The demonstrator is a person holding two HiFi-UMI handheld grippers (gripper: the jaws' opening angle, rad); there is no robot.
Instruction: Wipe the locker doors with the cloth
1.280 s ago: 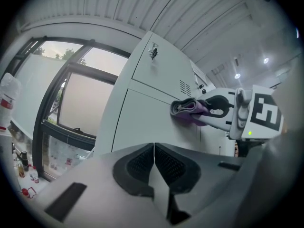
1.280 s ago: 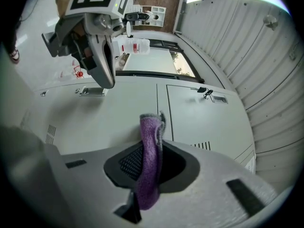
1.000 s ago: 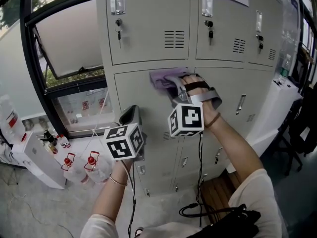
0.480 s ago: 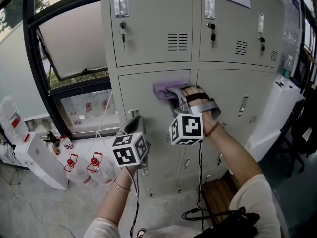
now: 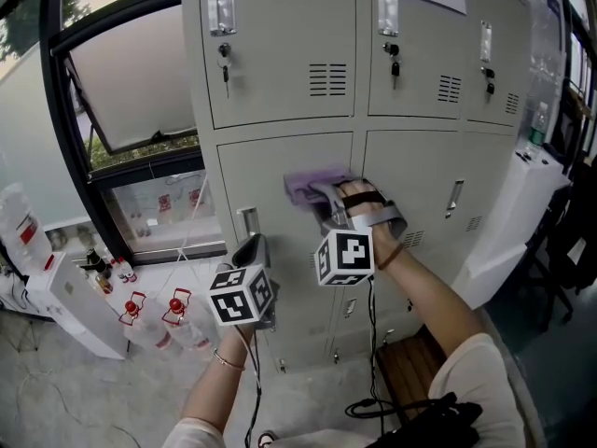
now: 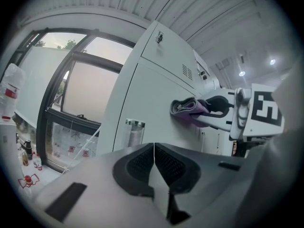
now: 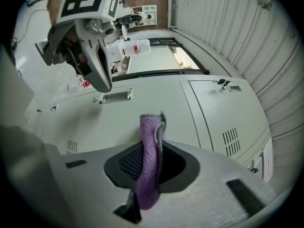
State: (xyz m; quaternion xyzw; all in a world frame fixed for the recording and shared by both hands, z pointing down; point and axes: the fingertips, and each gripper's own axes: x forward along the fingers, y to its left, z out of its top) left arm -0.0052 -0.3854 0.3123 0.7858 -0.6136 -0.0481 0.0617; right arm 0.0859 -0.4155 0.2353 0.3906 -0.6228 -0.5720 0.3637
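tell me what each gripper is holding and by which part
The right gripper clamps the purple cloth across its folded middle, one end poking past the jaws. The left gripper is shut on nothing.

The right gripper (image 5: 320, 194) holds a purple cloth (image 5: 304, 183) against the upper part of a grey locker door (image 5: 266, 171) in the middle row. The left gripper (image 5: 250, 247) hangs lower, well apart from the cloth, just beside that door's handle (image 5: 247, 222). Red-capped bottles (image 5: 149, 308) stand on the floor (image 5: 75, 390) under the window (image 5: 131, 73).
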